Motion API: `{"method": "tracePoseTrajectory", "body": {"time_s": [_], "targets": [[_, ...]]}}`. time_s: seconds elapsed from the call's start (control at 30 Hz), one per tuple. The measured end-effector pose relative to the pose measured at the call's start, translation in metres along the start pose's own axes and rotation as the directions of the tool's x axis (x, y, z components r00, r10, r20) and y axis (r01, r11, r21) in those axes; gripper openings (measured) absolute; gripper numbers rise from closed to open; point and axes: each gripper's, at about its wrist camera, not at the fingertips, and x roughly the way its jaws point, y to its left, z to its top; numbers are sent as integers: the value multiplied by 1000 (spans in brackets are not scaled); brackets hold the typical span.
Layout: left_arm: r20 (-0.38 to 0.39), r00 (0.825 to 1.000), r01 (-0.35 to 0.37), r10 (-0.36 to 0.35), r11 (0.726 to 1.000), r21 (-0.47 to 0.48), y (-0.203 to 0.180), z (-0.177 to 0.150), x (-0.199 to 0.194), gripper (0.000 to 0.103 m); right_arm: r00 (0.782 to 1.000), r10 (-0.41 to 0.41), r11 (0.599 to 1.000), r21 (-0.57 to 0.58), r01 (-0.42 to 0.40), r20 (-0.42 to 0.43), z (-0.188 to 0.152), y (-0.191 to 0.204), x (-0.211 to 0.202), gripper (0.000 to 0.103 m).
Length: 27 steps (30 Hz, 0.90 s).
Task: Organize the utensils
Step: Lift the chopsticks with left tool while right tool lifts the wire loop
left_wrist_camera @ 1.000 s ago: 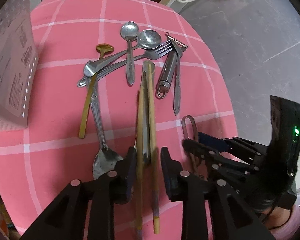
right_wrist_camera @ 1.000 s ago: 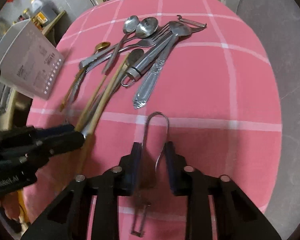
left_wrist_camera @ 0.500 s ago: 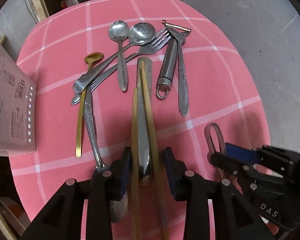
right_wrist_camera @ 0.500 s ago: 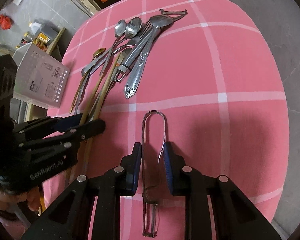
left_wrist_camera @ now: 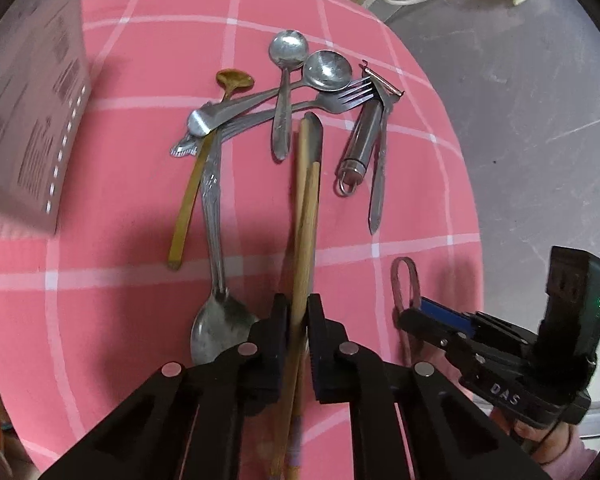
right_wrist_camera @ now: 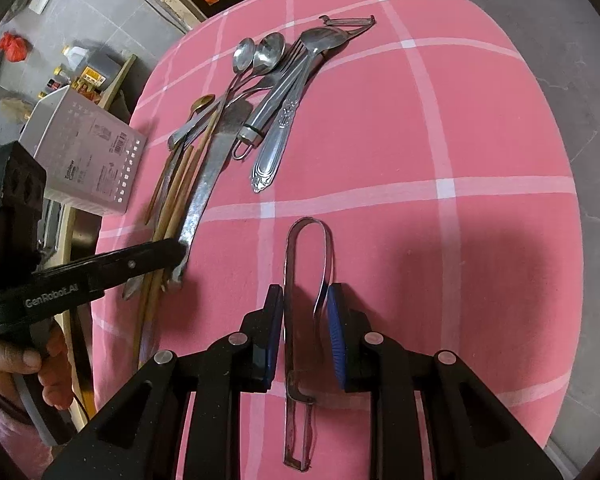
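Note:
Utensils lie on a pink checked cloth (left_wrist_camera: 120,200). My left gripper (left_wrist_camera: 298,316) is shut on a pair of wooden chopsticks (left_wrist_camera: 306,216) together with a flat metal utensil (right_wrist_camera: 208,168). A pile of metal spoons (left_wrist_camera: 288,52), a fork (left_wrist_camera: 340,98), a gold spoon (left_wrist_camera: 192,184) and a peeler (left_wrist_camera: 360,144) lies beyond it. My right gripper (right_wrist_camera: 306,308) straddles a looped metal peeler (right_wrist_camera: 308,264); its jaws touch both sides of the loop. The left gripper also shows in the right wrist view (right_wrist_camera: 100,268), and the right gripper in the left wrist view (left_wrist_camera: 440,320).
A white perforated utensil box (right_wrist_camera: 88,160) stands at the table's left side, also in the left wrist view (left_wrist_camera: 24,120). Grey floor (left_wrist_camera: 520,120) lies beyond the round table's right edge. Clutter sits on the floor at far left (right_wrist_camera: 72,64).
My left gripper has closed on the chopsticks and lifted their near ends. The right gripper has settled around the looped peeler, its jaws a little wider apart.

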Motion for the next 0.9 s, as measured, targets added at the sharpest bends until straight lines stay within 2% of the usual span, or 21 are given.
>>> {"method": "tracePoseTrajectory", "body": {"time_s": [0.13, 0.23, 0.33, 0.4, 0.47, 0.57, 0.63, 0.83, 0.9], "targets": [[-10, 999, 45, -45, 998, -41, 9, -1, 0, 9, 1000, -10, 1000, -2, 10, -28, 7, 1, 1, 21], [-13, 998, 58, -58, 997, -60, 14, -1, -2, 9, 996, -77, 996, -54, 75, -38, 14, 15, 6, 21], [16, 998, 55, -55, 998, -40, 10, -5, -8, 7, 987, -157, 978, -145, 152, -19, 12, 32, 10, 21], [43, 996, 81, -80, 996, -26, 6, -10, -15, 7, 986, -165, 973, -160, 164, 5, 8, 34, 10, 21], [72, 992, 105, -104, 994, -10, 1, -16, -20, 7, 991, -130, 983, -131, 130, 11, 6, 29, 8, 20], [123, 984, 131, -132, 991, 23, -5, -23, -29, 7, 999, 19, 999, -28, -18, 30, 1, 15, 1, 20], [155, 977, 139, -143, 990, 38, -5, -28, -38, 7, 995, 69, 998, -14, -68, 68, -5, 13, -6, 20], [244, 964, 102, -109, 994, 43, -1, -37, -65, 7, 970, 130, 990, -79, -116, 206, -18, 23, -34, 20], [280, 954, 99, -106, 994, 39, 2, -37, -76, 7, 959, 140, 987, -109, -116, 248, -17, 26, -45, 20]]}}
